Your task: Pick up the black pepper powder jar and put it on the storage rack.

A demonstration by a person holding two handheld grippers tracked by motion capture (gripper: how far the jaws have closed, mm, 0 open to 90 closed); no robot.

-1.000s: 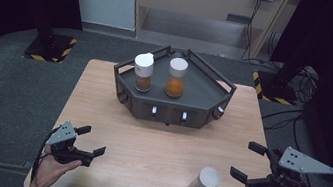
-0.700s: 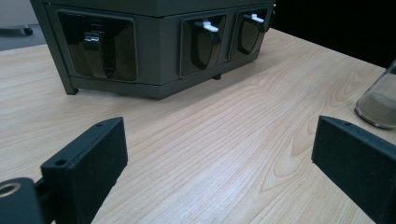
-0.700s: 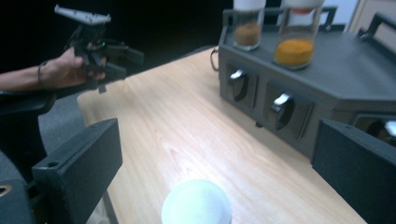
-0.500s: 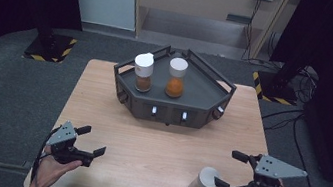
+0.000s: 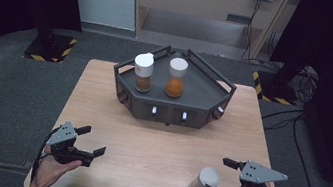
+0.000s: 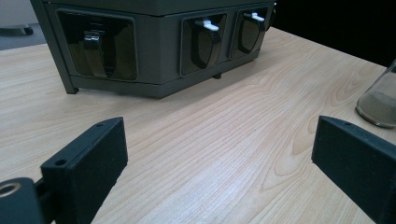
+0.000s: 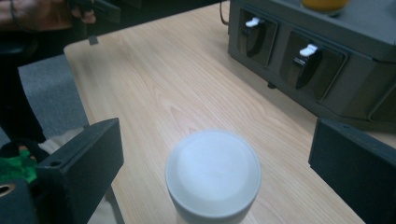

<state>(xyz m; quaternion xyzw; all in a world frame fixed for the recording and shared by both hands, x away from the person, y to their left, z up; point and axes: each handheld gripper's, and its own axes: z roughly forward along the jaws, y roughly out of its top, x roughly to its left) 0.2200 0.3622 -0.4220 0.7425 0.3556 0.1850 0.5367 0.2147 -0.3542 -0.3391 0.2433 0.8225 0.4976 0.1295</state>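
The desk [image 5: 156,142] is a pale wooden top standing on grey floor, with dark curtains to either side. At its far middle sits the rack [image 5: 206,87] — a dark grey, angled tray with a low rail round its rim and small white-tipped levers along its front face. Two jars stand upright on it, side by side and apart: the brown jar [image 5: 143,72] on the left and the orange jar [image 5: 176,78] on the right, each with a white cap.

Near the desk's front right corner stands the loose jar [image 5: 203,184], upright on the wood, white-lidded, with a brownish fill low inside; it is well apart from the rack. In the right gripper view its lid [image 7: 213,167] lies between the two black jaws, touched by neither.

The right tongs [image 5: 218,176] hang at the front right of the desk, spread wide, with the loose jar just beside their tips and partly between them; a person's hand grips them from below. The left tongs [image 5: 91,141] hover near the front left edge, also spread wide and holding nothing — bare wood shows between their jaws in the left gripper view, with the rack's front beyond.
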